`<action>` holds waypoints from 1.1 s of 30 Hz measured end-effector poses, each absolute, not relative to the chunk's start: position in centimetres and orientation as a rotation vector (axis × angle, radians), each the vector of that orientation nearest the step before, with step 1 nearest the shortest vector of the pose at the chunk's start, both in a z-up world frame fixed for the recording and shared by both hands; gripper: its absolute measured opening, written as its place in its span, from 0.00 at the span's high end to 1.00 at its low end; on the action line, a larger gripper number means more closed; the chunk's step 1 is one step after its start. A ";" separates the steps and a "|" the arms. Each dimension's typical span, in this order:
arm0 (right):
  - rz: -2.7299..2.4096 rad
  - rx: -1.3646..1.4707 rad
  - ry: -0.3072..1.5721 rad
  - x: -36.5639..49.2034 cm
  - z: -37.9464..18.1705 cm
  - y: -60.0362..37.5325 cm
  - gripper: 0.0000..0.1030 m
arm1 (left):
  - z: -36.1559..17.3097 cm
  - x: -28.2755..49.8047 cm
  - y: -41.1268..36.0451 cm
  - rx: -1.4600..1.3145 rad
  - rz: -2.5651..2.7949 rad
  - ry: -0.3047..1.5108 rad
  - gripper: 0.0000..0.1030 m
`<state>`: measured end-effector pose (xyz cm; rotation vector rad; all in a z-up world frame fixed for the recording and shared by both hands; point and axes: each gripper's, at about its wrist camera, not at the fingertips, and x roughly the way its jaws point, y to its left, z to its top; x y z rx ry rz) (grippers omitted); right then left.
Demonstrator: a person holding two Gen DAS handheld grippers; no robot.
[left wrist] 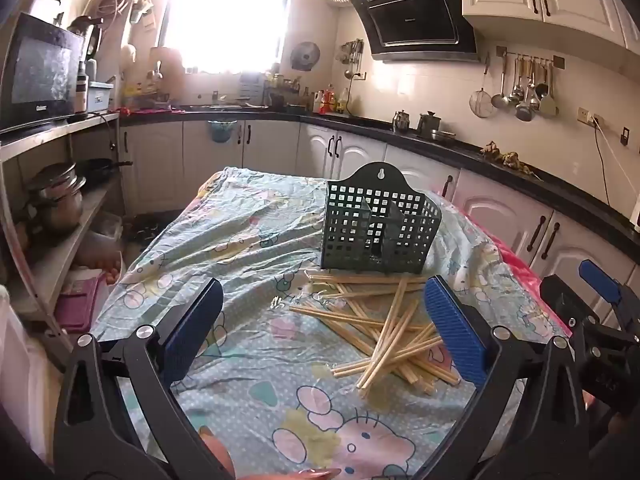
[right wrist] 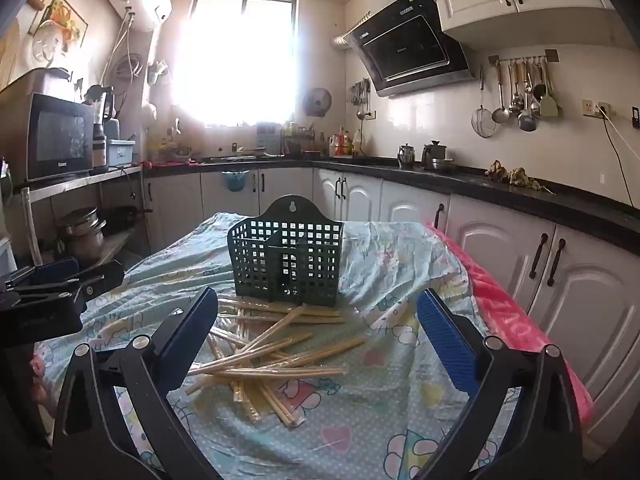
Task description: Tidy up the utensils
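Light, stiff, slippery chopsticks (right wrist: 264, 356) lying crisscrossed before the basket (right wrist: 288, 264). Best pinched mid-length. Both jaws wide, holding nothing.

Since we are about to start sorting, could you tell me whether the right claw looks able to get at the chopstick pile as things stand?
Probably yes. The right claw is open and empty, and the chopsticks lie loose on the tablecloth just ahead of it. Nothing lies between; the green holder stands behind the pile.

Ahead of the hand-held gripper, a bright window (right wrist: 240, 60); left, a microwave (right wrist: 60, 138) on a shelf; right, a range hood (right wrist: 412, 40) above hanging ladles (right wrist: 520, 92).
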<state>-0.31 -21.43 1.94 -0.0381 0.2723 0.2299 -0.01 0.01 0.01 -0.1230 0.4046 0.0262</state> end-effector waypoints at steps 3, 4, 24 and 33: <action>0.227 -0.042 0.270 -0.4 2.0 -21.4 0.06 | 0.0 0.0 0.0 -0.122 0.030 0.408 0.10; 0.227 -0.043 0.272 -0.4 2.0 -21.4 0.06 | 0.0 0.0 0.0 -0.122 0.031 0.409 0.10; 0.229 -0.037 0.256 -0.8 2.5 -21.7 0.06 | 1.1 -0.3 -0.4 -0.124 0.026 0.394 0.10; 0.227 -0.044 0.263 -0.8 2.3 -21.3 0.06 | 1.1 -0.4 -0.4 -0.124 0.027 0.392 0.10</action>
